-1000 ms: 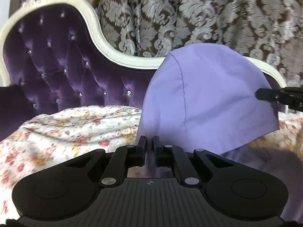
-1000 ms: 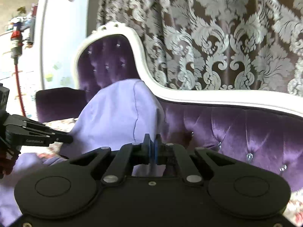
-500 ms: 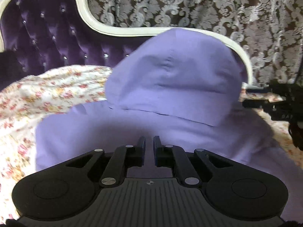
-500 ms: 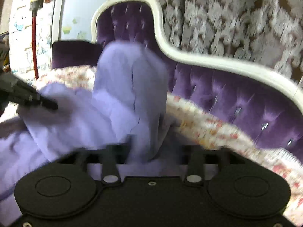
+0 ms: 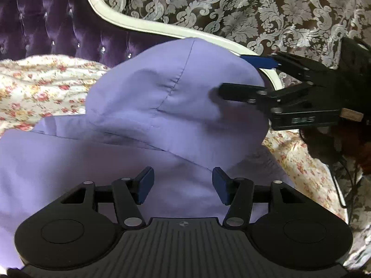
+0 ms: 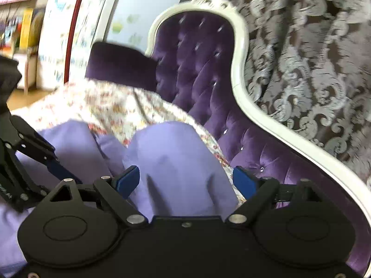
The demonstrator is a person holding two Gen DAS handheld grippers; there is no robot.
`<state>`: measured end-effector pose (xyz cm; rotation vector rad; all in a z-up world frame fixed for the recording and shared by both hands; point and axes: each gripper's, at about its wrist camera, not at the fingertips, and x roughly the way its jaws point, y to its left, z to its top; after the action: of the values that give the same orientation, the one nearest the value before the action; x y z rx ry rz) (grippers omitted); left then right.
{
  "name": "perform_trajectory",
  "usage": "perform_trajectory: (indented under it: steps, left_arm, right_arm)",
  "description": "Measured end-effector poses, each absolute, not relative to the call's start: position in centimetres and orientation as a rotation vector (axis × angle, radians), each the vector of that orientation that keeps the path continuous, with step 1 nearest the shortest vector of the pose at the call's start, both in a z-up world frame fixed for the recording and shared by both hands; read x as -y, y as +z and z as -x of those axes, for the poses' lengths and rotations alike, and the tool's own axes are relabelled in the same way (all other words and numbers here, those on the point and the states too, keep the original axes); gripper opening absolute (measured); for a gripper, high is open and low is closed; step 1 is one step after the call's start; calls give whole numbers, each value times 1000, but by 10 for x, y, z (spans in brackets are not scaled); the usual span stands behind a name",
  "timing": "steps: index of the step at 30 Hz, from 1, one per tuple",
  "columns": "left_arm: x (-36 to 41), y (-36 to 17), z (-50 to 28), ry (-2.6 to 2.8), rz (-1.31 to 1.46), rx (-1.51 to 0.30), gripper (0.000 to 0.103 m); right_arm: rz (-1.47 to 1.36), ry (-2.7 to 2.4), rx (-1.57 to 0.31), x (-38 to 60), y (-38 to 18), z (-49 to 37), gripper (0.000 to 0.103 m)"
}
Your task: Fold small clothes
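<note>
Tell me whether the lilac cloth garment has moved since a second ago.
Yes. The lilac cloth garment has dropped: it stood above the sofa's white curved frame, and now sits below it on the floral cover.

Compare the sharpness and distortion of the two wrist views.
Left wrist view: mostly crisp, the lilac cotton garment with its seam legible; fisheye bends the cream sofa frame. Right wrist view: motion-smeared, brown damask curtain and the room at left streaked.
</note>
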<state>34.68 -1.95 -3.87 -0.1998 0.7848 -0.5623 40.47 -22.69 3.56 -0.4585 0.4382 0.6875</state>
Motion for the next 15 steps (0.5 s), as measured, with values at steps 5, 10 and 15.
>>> perform_trajectory:
  steps: [5, 10, 15]
  left_arm:
    - [34, -51, -367, -590, 267, -828, 54]
    - [60, -75, -400, -603, 383, -903, 54]
    - [79, -94, -432, -540, 446, -920, 54]
  right_arm:
    - [396, 706, -495, 229, 31, -418, 8]
    - [369, 742, -455, 234, 41, -418, 8]
    - [371, 790, -398, 239, 50, -404, 8]
